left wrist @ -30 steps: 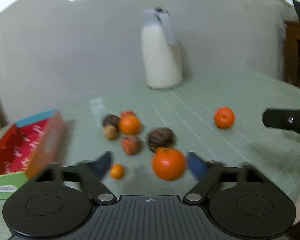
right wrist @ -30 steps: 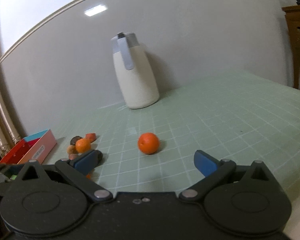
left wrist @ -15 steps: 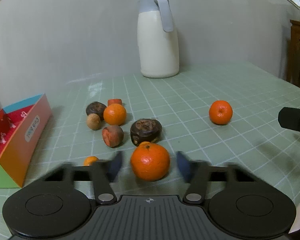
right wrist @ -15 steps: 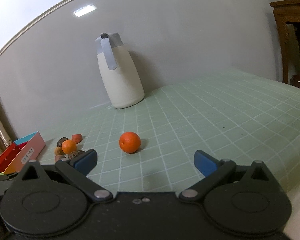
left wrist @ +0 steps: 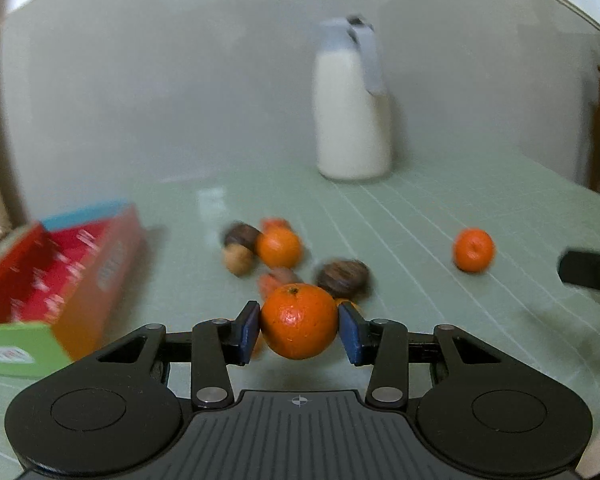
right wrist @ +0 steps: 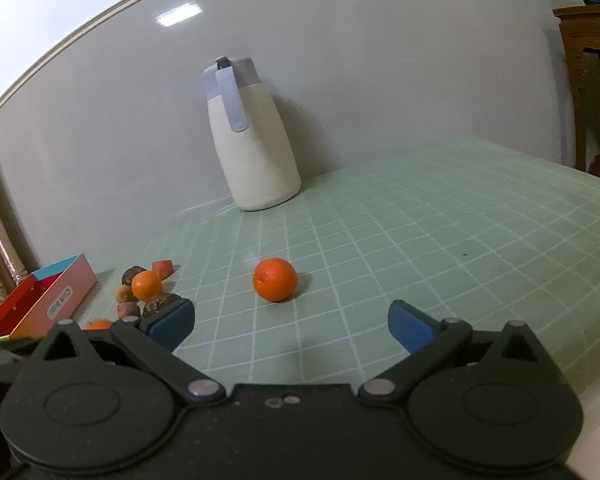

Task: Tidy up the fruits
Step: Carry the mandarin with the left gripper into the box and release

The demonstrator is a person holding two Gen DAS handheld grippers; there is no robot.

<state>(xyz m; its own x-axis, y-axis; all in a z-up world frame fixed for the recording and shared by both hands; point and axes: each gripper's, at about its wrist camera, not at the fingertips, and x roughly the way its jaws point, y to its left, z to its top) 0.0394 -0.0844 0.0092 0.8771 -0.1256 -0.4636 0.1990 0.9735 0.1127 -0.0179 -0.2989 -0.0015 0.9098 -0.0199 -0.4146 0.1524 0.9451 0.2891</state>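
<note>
Tangerine [left wrist: 299, 322] sits clamped between the blue pads of the left gripper [left wrist: 299, 327], squeezed at its widest part so it cannot roll out, with the open box [left wrist: 100, 264] off to one side, likely where it belongs. The right gripper [right wrist: 291, 322] hovers spread wide and holds nothing, facing a lone orange [right wrist: 275, 279] on the green checked cloth [right wrist: 440, 240], apart from the fruit pile [right wrist: 144, 292] beside the box.

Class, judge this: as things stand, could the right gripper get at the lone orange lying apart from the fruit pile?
Probably yes: the right gripper is open, and only bare tablecloth lies between it and the lone orange.
</note>
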